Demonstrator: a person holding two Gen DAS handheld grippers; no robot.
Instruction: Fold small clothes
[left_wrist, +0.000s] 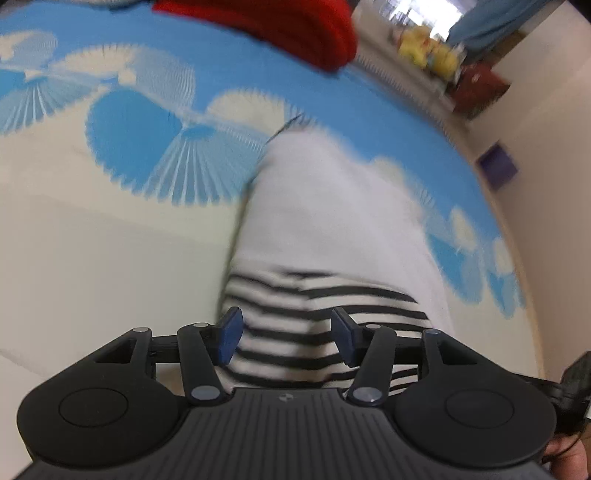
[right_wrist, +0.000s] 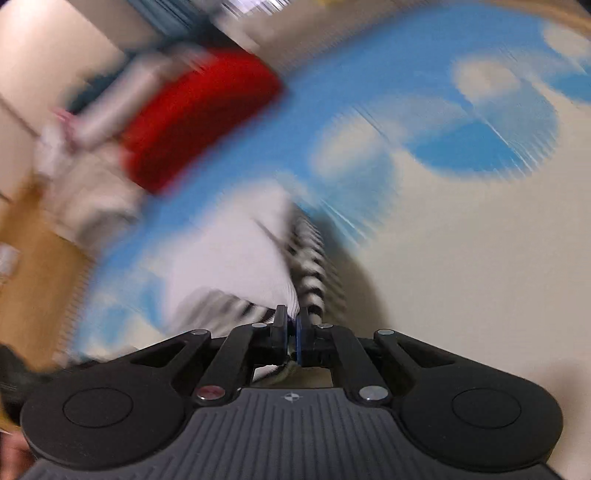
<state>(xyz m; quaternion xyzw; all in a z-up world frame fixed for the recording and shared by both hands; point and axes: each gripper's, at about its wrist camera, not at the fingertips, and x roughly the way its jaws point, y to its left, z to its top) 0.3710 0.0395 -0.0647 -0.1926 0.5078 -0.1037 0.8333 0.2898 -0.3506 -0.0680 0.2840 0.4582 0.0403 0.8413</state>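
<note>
Mid-fold, I'd say: the white knit garment with black-and-white striped part (left_wrist: 332, 229) lies on the blue-and-cream patterned bedspread (left_wrist: 92, 240), towards its near edge. Right gripper (right_wrist: 291, 321) is clenched on a bunched fold of it, pads pinching cloth. Left gripper (left_wrist: 284, 332) is released, jaws apart over the striped end, gripping nothing. Next move likely needs the left to close on that edge, then both carry it over evenly. Count: one striped garment, one red fabric item (left_wrist: 295, 29) at the far edge, two grippers.
</note>
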